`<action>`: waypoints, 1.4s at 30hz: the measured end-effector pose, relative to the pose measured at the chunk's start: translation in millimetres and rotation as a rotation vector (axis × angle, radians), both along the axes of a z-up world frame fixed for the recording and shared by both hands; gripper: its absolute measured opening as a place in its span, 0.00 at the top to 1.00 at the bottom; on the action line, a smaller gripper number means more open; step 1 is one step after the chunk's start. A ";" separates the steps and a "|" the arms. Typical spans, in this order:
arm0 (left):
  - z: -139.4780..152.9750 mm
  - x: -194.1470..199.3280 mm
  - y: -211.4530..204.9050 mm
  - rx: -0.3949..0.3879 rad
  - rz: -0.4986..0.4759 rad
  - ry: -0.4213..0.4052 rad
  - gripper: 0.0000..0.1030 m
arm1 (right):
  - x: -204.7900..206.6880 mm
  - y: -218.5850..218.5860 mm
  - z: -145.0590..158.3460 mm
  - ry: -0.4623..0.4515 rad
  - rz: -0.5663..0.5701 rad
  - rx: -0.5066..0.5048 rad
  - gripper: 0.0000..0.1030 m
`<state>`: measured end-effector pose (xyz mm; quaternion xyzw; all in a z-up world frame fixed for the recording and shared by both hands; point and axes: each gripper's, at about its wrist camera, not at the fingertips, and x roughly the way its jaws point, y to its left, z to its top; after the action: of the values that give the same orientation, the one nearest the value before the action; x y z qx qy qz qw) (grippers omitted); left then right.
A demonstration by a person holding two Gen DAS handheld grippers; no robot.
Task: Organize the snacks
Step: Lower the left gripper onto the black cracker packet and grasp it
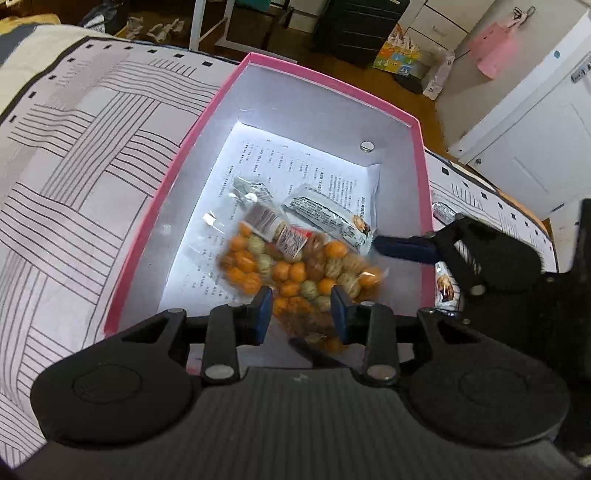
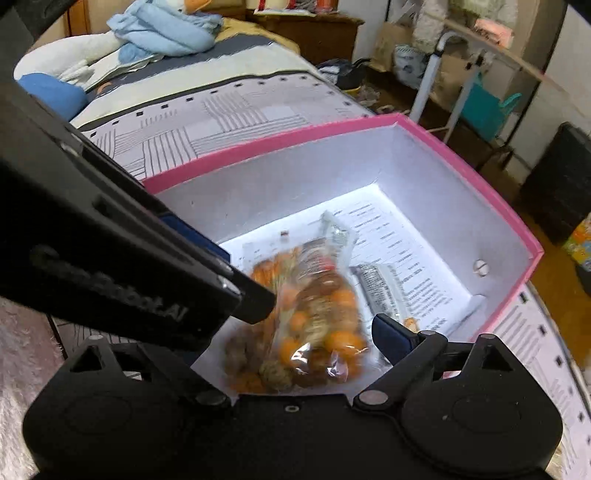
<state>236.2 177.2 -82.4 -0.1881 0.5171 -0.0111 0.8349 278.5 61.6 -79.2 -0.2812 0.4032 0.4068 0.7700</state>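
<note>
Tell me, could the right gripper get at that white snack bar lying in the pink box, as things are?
Probably yes. The right gripper stands open over the pink box, which has no lid, and the white snack bar lies uncovered beside the bag of orange snacks, just ahead.

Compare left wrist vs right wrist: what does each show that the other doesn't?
Left wrist only: the left gripper, pads not pressing the snack bag, plus two wrappers outside the box on the bedspread. Right wrist only: a blue garment at the far end of the bed. Both: pink box, printed paper, snack bag, white bar wrapper, open right gripper.
</note>
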 end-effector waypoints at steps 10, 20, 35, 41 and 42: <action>46.7 -45.7 -23.2 0.051 -0.086 -0.090 0.48 | -67.6 -39.4 50.7 -0.157 -0.074 -0.037 0.07; 96.1 -91.2 -77.1 0.136 -0.220 -0.202 0.30 | -114.8 -114.4 87.2 -0.265 -0.182 0.108 0.07; 49.5 -62.5 -201.1 0.119 -0.388 -0.161 0.29 | -123.3 -242.7 33.5 -0.206 -0.344 0.197 0.07; -7.1 -52.2 -210.6 0.144 -0.386 -0.075 0.33 | -113.9 -249.8 -11.5 -0.014 -0.425 0.253 0.08; -17.1 -50.4 -209.9 0.145 -0.380 -0.055 0.34 | -114.0 -248.7 -19.3 0.007 -0.427 0.243 0.08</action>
<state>185.8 -32.7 -99.5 -0.0262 0.5196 -0.1366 0.8430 164.5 -187.1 -98.5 -0.0936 0.4043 0.2810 0.8654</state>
